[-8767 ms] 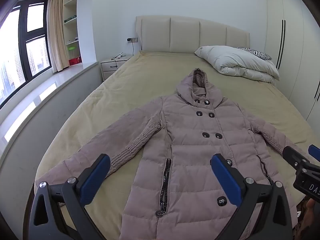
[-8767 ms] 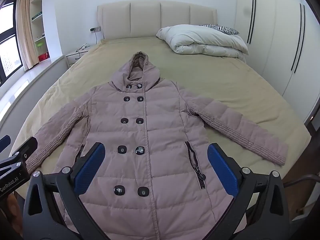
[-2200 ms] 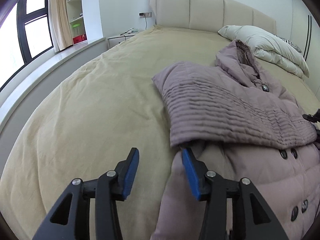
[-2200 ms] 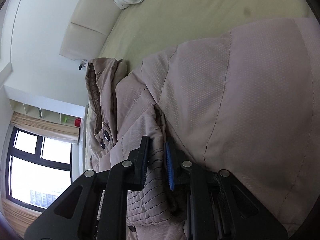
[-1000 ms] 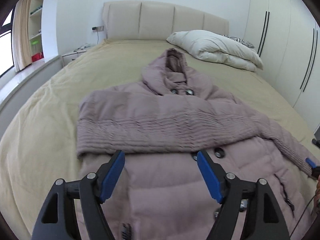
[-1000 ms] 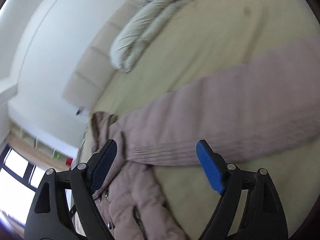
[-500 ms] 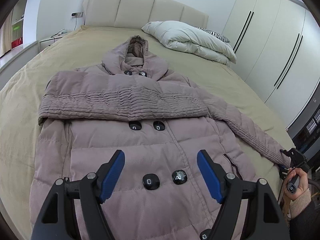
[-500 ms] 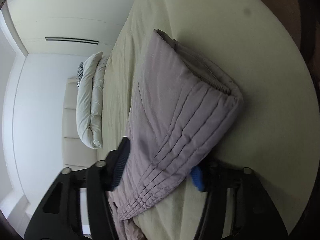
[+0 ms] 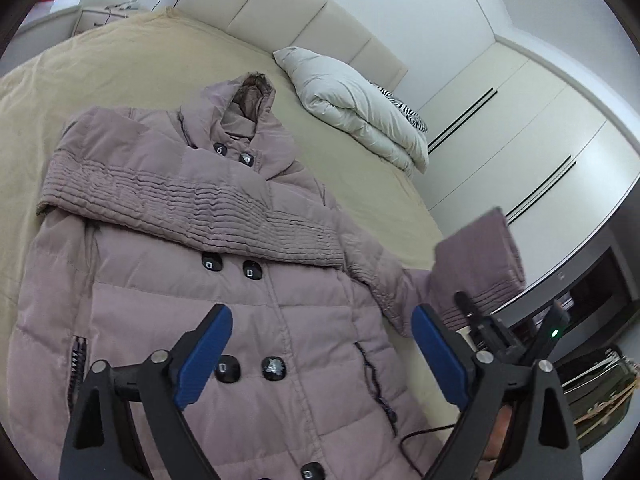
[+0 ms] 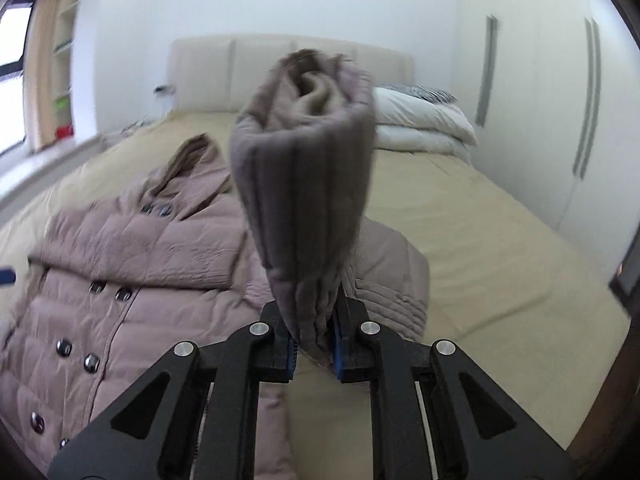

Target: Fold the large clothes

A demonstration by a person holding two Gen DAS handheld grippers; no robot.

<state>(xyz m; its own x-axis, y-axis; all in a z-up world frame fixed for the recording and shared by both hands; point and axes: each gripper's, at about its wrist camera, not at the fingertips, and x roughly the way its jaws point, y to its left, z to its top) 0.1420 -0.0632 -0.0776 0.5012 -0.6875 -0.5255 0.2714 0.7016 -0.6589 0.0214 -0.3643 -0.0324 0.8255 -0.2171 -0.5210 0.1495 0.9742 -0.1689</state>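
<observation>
Your right hand-held gripper (image 10: 314,350) has just clamped onto the sleeve cuff (image 10: 308,168) and lifts it; left hand-held gripper (image 9: 320,354) hangs wide open, empty. Next, lay that sleeve across the coat (image 9: 192,304) chest.

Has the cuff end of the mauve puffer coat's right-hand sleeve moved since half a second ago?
Yes. The sleeve cuff, flat on the beige bedspread before, now stands lifted off it, clamped in the right gripper, whose jaws just closed.

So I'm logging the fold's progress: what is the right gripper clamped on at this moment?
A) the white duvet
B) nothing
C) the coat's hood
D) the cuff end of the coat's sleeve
D: the right gripper is shut on the sleeve cuff, lifted above the bed.
</observation>
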